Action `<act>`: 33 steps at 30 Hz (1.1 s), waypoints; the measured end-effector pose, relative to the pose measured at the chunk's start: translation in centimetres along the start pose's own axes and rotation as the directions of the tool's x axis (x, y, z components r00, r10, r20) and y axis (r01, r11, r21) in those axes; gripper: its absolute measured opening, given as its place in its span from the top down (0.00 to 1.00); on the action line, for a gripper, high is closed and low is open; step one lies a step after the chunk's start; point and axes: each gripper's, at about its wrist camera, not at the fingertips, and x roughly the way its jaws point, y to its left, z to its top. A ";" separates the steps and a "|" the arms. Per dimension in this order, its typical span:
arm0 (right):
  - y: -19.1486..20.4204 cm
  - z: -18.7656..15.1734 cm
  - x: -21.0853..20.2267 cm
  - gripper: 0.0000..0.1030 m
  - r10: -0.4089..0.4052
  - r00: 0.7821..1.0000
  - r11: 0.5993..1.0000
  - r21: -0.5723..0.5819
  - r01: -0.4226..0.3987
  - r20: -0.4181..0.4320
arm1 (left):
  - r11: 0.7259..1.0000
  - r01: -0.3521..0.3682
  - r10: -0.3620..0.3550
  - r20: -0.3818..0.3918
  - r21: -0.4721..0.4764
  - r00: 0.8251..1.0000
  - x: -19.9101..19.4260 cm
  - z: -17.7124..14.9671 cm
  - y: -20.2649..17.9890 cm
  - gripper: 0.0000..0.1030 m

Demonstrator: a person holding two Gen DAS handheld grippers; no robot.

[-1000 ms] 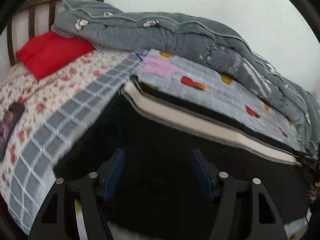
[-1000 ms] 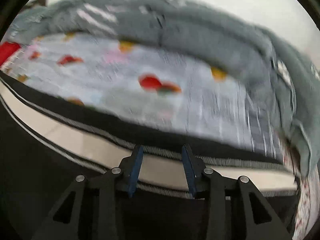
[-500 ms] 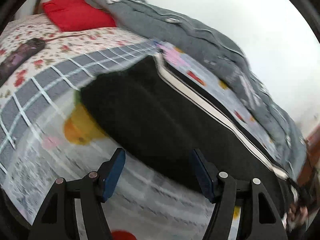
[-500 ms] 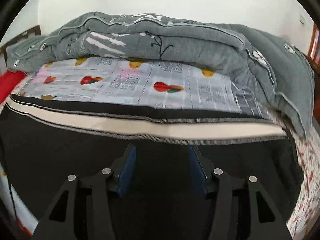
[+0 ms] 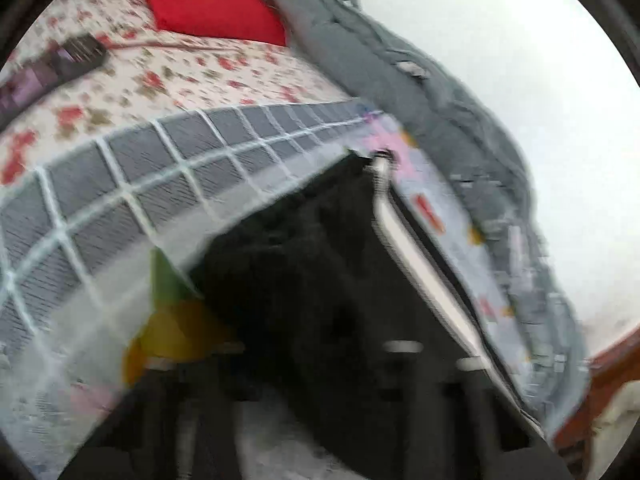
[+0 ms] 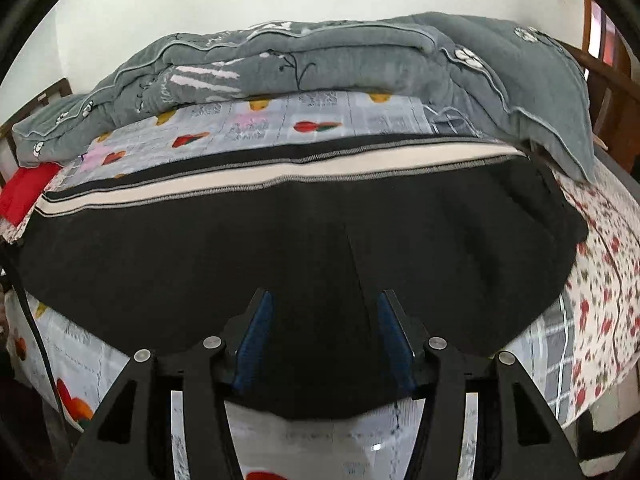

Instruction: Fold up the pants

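One pair black pants (image 6: 280, 248) flat on bed (image 6: 600, 280), cream side stripe at far edge. Soft, limp, likely drapes; pinch hem corners. Right gripper (image 6: 320, 336) released, over pants. Left gripper (image 5: 304, 392) blurred, closing; contents unclear.

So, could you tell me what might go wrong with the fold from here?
1. The left claw is closing in a badly blurred view; it may pinch too little of the black pants, or catch the sheet beneath.
2. The right claw is open over the cloth, so a lift on one side could skew the fold.
3. The grey quilt lies close behind the white stripe and could snag.
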 end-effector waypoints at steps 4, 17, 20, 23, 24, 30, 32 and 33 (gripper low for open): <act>-0.9 -1.0 -0.7 0.47 0.009 1.000 1.000 0.005 -0.009 0.005 | 0.993 -0.053 0.045 0.072 0.103 0.996 -2.1 0.5 -2.6 0.89; -6.5 -2.2 -3.6 0.47 -0.044 0.994 0.999 -0.027 0.047 0.103 | 0.783 -0.078 -0.042 0.178 0.617 0.983 -6.3 -9.8 -25.4 0.90; -8.2 -2.6 -3.9 0.47 -0.049 0.992 0.999 -0.007 0.050 0.114 | 0.721 -0.036 -0.061 0.115 0.692 0.991 -4.7 -14.8 -29.4 0.91; -9.8 -3.2 -4.0 0.47 -0.042 0.992 0.999 0.027 0.039 0.115 | 0.666 0.029 -0.069 0.022 0.745 0.997 -2.6 -20.1 -32.1 0.91; -10.3 -3.4 -4.0 0.47 -0.032 0.993 0.999 0.038 0.028 0.112 | 0.646 0.050 -0.070 -0.006 0.762 0.998 -2.0 -21.8 -32.8 0.91; -11.1 -4.5 -3.3 0.47 -0.017 0.994 0.998 0.064 0.010 0.104 | 0.522 0.208 -0.035 -0.222 0.828 0.974 1.3 -33.2 -34.9 0.91; -11.0 -4.8 -3.0 0.47 -0.006 0.996 0.997 0.071 0.000 0.094 | 0.462 0.130 -0.017 -0.138 0.877 0.990 1.2 -35.2 -34.9 0.90; -10.8 -4.8 -2.8 0.47 -0.001 0.996 0.998 0.070 -0.005 0.087 | 0.430 0.115 -0.018 -0.119 0.895 0.993 0.9 -35.8 -34.9 0.89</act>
